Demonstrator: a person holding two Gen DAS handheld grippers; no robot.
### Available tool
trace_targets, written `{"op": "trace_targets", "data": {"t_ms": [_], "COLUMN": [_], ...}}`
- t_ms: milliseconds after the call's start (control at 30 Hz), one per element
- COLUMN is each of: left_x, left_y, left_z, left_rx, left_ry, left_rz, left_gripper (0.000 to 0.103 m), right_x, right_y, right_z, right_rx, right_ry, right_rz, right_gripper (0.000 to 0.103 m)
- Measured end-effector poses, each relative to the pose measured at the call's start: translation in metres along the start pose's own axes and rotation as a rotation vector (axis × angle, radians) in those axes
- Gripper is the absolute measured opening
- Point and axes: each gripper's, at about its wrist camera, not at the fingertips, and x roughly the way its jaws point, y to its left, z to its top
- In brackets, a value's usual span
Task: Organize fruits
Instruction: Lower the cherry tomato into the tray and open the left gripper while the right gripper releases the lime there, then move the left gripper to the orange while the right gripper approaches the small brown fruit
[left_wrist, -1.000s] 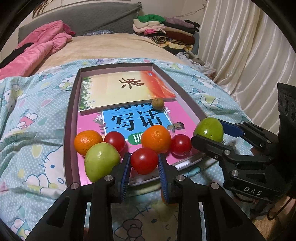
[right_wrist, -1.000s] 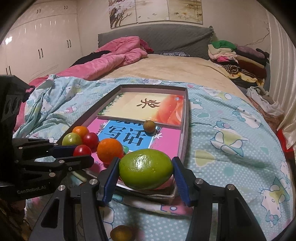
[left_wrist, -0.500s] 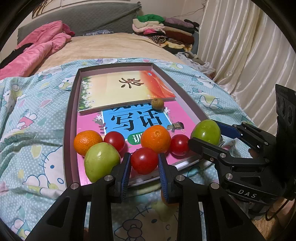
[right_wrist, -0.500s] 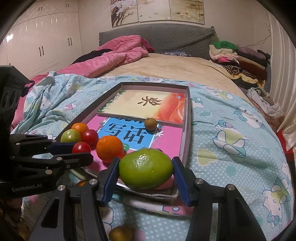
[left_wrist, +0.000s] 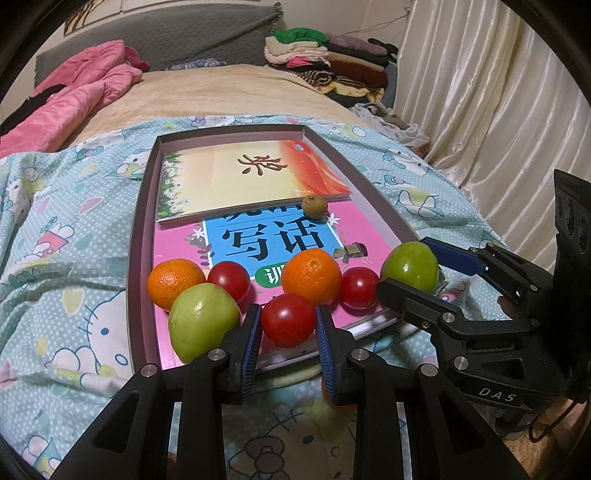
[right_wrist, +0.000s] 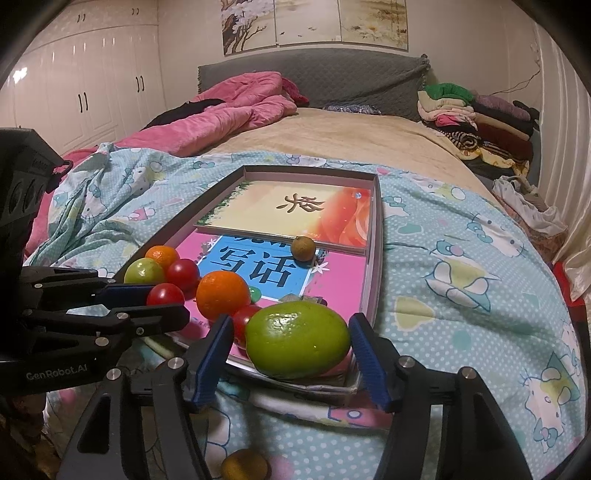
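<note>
A shallow grey tray (left_wrist: 137, 229) lies on the bed with two books in it. Along its near end sit two oranges (left_wrist: 312, 275), tomatoes (left_wrist: 229, 278) and a green fruit (left_wrist: 201, 321). My left gripper (left_wrist: 288, 325) is shut on a red tomato (left_wrist: 289, 325) at the tray's near edge. My right gripper (right_wrist: 291, 339) stands open around a second green fruit (right_wrist: 297, 338), which rests on the tray's near right corner with small gaps to both pads. A small brown fruit (left_wrist: 314, 206) lies mid-tray.
Another small brown fruit (right_wrist: 243, 466) lies on the Hello Kitty sheet (right_wrist: 461, 280) below the right gripper. A pink quilt (right_wrist: 221, 110) and folded clothes (right_wrist: 476, 122) lie at the far end of the bed. Curtains (left_wrist: 498, 92) hang on the right.
The right gripper's fingers have spread away from the green fruit, which now rests on the tray corner. The left gripper holds still on the tomato.
</note>
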Motion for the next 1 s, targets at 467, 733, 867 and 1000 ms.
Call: {"op": "trace_targets", "data": {"t_ms": [467, 733, 867, 1000], "left_x": [0.0, -0.005, -0.012, -0.019], "left_y": [0.0, 0.001, -0.002, -0.009], "left_z": [0.0, 0.0, 0.001, 0.0], "left_rx": [0.001, -0.001, 0.007, 0.035], "left_ry": [-0.001, -0.01, -0.021, -0.042], "left_rz": [0.0, -0.003, -0.011, -0.004], "left_gripper": [0.03, 0.032, 0.039, 0.043], "right_x": [-0.006, -0.015, -0.02, -0.028], "right_y": [-0.003, -0.007, -0.009, -0.011], "right_z": [0.001, 0.003, 0.003, 0.003], "right_rx": [0.011, 0.037, 0.049, 0.056], "right_ry": [-0.026, -0.049, -0.061, -0.084], "right_rz": [0.002, 0.003, -0.006, -0.012], "right_gripper": [0.073, 0.075, 0.077, 0.079]}}
